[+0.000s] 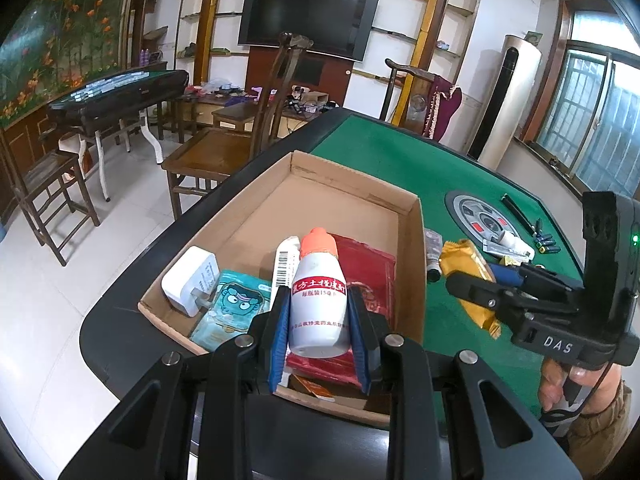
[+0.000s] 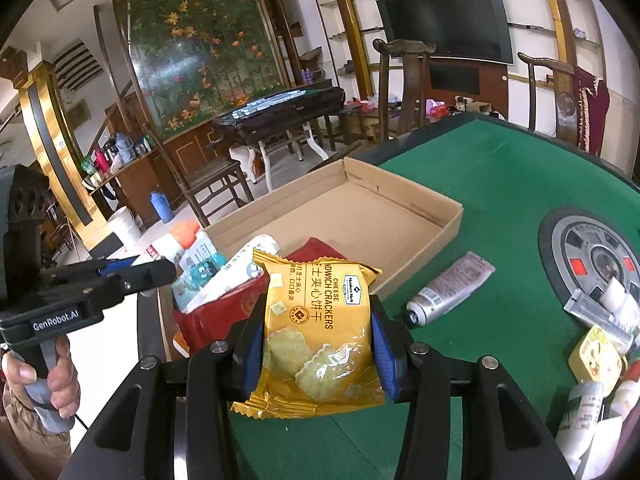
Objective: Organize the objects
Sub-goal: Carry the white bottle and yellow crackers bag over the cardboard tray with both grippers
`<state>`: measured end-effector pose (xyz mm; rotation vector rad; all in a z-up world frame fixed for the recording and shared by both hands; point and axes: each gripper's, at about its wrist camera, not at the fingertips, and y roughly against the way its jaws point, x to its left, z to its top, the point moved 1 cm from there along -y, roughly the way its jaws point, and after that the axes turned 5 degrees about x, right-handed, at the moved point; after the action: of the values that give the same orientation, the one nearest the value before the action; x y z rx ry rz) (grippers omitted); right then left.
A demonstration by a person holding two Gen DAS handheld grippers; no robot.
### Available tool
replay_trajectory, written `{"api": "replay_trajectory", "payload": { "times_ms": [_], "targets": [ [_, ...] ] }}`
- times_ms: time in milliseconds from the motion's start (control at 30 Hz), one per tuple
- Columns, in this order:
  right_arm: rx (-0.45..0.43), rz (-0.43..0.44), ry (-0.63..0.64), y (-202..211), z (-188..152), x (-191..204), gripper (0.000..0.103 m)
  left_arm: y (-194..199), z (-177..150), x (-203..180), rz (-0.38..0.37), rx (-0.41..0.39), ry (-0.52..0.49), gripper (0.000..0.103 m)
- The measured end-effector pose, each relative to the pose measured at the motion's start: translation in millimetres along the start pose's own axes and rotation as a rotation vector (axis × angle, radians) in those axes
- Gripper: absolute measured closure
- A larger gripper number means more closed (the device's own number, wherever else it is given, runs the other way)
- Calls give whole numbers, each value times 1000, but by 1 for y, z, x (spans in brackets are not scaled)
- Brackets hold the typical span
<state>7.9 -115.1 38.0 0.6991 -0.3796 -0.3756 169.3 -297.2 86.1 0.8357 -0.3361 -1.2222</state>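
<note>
- The left tool is pinching a smooth white plastic bottle with an orange cap between its blue ribbed pads, holding it upright over the near end of the shallow cardboard box.
- Lying in the box at the bottle's 9 o'clock are a blocky white charger and a glossy teal cartoon sachet; a red foil packet is showing behind it at 3 o'clock.
- The right tool is gripping a crinkly yellow cracker packet by its sides, above the green felt counter, with the box at its 12 o'clock.
- A soft silver tube is resting on the felt at the packet's 2 o'clock, beside the box wall.
</note>
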Motion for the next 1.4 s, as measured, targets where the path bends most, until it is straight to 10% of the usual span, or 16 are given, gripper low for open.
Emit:
{"api": "replay_trajectory", "payload": {
  "times_ms": [600, 1400],
  "targets": [
    [-90, 69, -57, -7, 44, 0, 53, -3, 29, 21, 44, -11, -7, 76],
    [16, -18, -43, -45, 51, -18, 53, -57, 49, 41, 72, 79, -23, 76]
  ]
}}
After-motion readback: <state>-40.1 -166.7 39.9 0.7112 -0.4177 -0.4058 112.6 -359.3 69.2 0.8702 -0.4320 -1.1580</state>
